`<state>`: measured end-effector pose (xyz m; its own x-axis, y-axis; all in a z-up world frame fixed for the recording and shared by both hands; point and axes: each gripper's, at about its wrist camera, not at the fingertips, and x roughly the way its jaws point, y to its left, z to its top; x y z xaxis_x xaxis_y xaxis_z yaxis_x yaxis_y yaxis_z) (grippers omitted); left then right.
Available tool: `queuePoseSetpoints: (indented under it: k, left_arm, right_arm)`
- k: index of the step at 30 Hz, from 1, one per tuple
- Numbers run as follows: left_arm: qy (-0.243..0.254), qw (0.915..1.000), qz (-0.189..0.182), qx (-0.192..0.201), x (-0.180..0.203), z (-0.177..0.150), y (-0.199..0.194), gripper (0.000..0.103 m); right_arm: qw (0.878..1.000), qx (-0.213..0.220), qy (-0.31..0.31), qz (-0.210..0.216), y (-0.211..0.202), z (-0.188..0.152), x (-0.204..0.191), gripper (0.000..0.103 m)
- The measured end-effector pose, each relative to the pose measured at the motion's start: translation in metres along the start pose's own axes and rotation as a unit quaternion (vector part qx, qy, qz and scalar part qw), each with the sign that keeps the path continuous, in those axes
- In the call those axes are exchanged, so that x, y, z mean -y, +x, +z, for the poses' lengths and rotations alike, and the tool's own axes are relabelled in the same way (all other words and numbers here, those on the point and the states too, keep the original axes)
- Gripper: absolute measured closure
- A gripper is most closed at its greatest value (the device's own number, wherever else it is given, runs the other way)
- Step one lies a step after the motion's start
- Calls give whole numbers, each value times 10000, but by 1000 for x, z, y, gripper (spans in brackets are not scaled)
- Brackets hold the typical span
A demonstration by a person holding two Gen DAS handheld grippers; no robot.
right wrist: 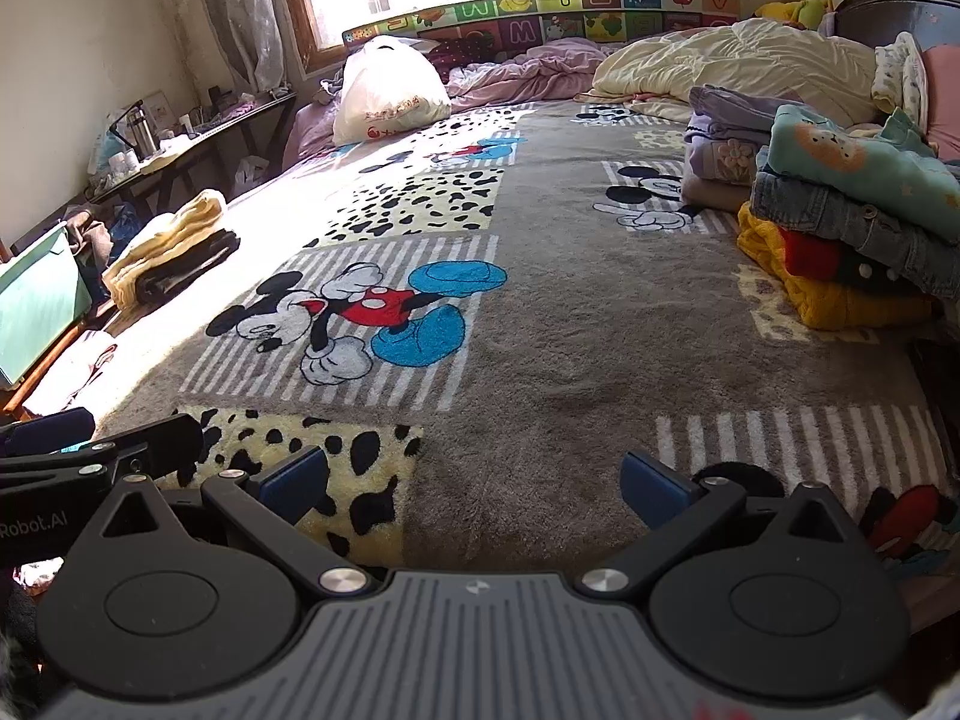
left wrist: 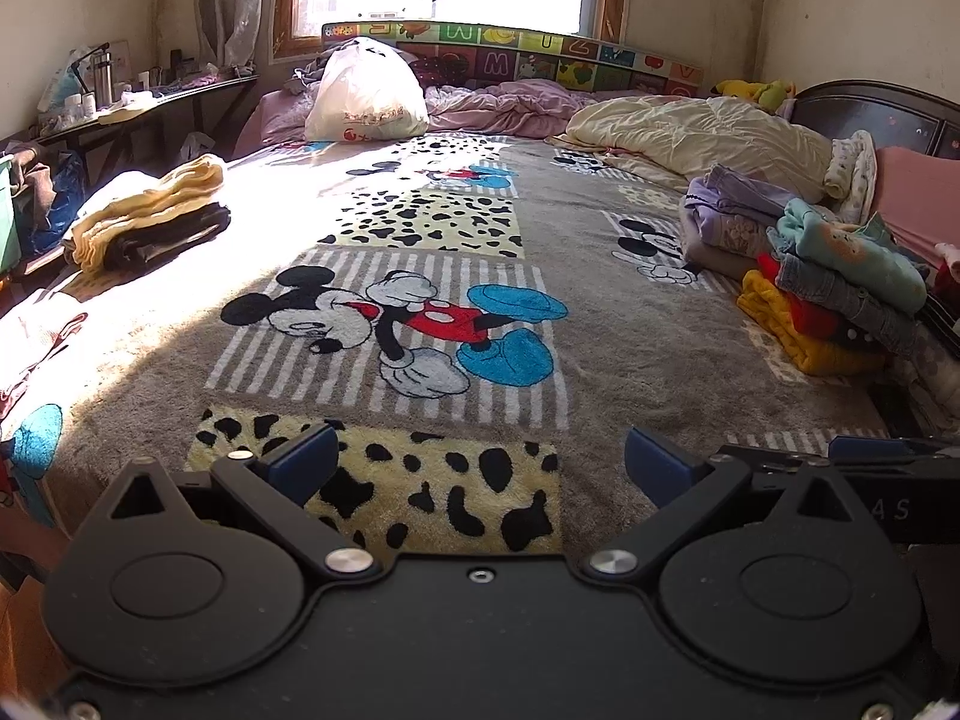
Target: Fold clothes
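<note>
Over on the right edge of the bed sits a folded stack of clothes (right wrist: 852,222), teal top over denim over yellow knit — tidy, so that reads as the done pile. Far left, a yellow-and-dark stack (left wrist: 150,216) waits near the edge, and a pale garment (left wrist: 36,330) lies loose at near left, likely next up. Between them the blanket (left wrist: 630,324) is left bare as working space. Left gripper (left wrist: 480,468) and right gripper (right wrist: 474,480) hover side by side at the near edge — jaws spread wide, holding nothing.
</note>
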<state>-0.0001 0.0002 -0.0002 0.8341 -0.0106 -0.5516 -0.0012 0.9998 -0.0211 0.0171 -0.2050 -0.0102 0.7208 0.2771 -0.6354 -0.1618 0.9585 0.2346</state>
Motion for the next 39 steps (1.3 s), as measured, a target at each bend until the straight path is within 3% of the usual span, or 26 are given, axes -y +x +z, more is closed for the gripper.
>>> queuePoseSetpoints:
  k: [39]
  left_arm:
    - [-245,9996,-113,-112,-4,-1,-4,0]
  right_arm:
    - [9999,36,-87,-34,-1,-2,-2,0]
